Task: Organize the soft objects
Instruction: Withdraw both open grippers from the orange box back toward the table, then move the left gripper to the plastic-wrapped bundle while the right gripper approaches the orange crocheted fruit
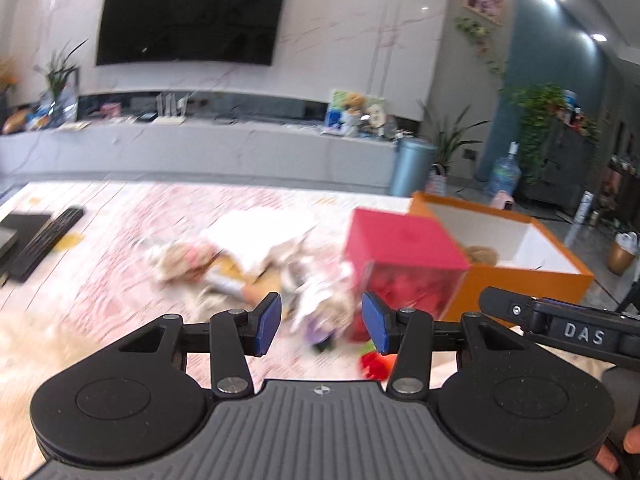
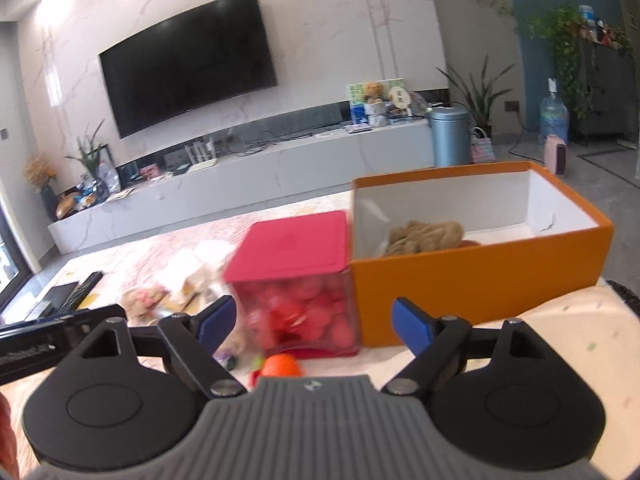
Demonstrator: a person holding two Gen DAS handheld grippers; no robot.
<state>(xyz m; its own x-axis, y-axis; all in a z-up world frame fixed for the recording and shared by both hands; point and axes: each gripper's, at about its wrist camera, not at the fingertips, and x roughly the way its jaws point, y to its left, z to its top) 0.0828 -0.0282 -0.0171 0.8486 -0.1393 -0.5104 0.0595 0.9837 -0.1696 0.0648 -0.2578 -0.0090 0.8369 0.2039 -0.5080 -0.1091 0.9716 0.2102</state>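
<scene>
Looking like a home living room: wall-mounted television (image 2: 188, 62) hanging on marble-look wall, long low media console (image 2: 256, 172) running beneath, potted plants (image 2: 482, 92) standing around, water jug (image 2: 554, 118) sitting on floor, teddy bear (image 2: 374, 92) perching on console.

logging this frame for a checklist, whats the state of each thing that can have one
left hand-held gripper: open, holding nothing
right hand-held gripper: open, holding nothing
orange box: open on top, tan soft toy inside
pink-lidded clear container: lid on, full of red pieces
TV: off
</scene>
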